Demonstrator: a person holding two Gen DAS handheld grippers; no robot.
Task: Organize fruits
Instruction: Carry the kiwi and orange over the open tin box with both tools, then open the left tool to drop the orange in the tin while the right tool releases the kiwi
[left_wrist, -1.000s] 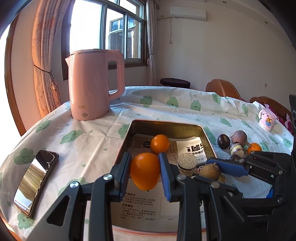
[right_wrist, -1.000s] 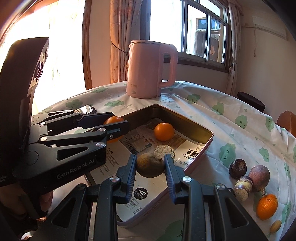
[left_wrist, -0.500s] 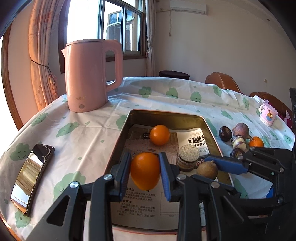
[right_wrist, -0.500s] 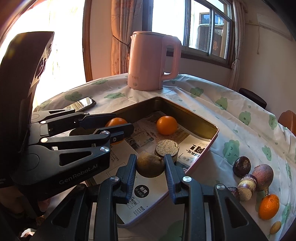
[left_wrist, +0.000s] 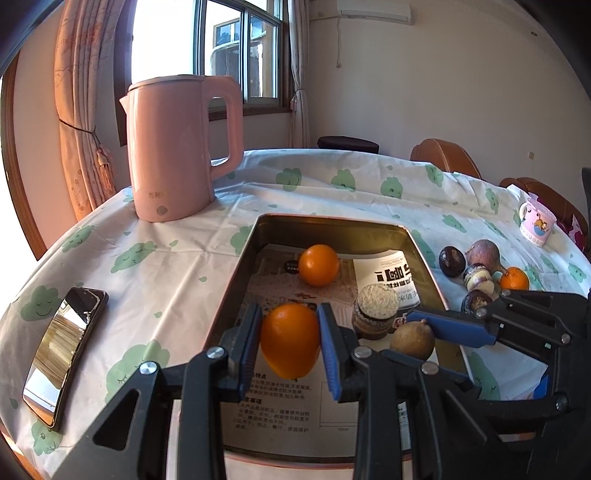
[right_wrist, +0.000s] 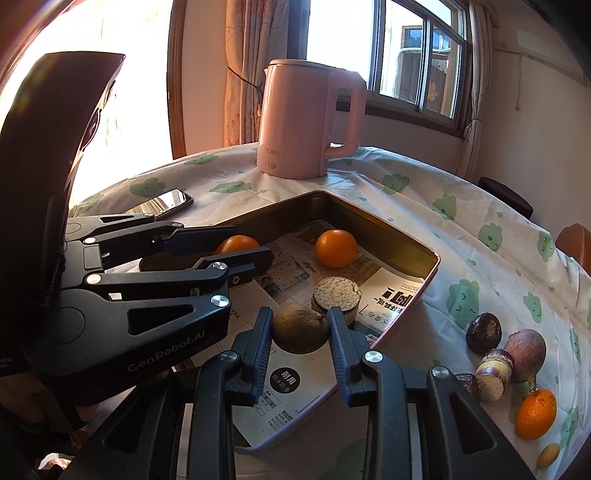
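My left gripper is shut on an orange and holds it over the near part of a metal tray lined with newspaper. My right gripper is shut on a brown round fruit over the tray's near right side; it also shows in the left wrist view. In the tray lie a second orange and a cut taro piece. The left gripper and its orange show at the left of the right wrist view.
A pink kettle stands behind the tray. A phone lies at the left. Right of the tray lie dark round fruits, taro pieces, an orange and a small yellow fruit. A mug stands at the far right.
Both grippers have moved forward over the tray and lower, each still holding its fruit. The things in the tray have not moved.
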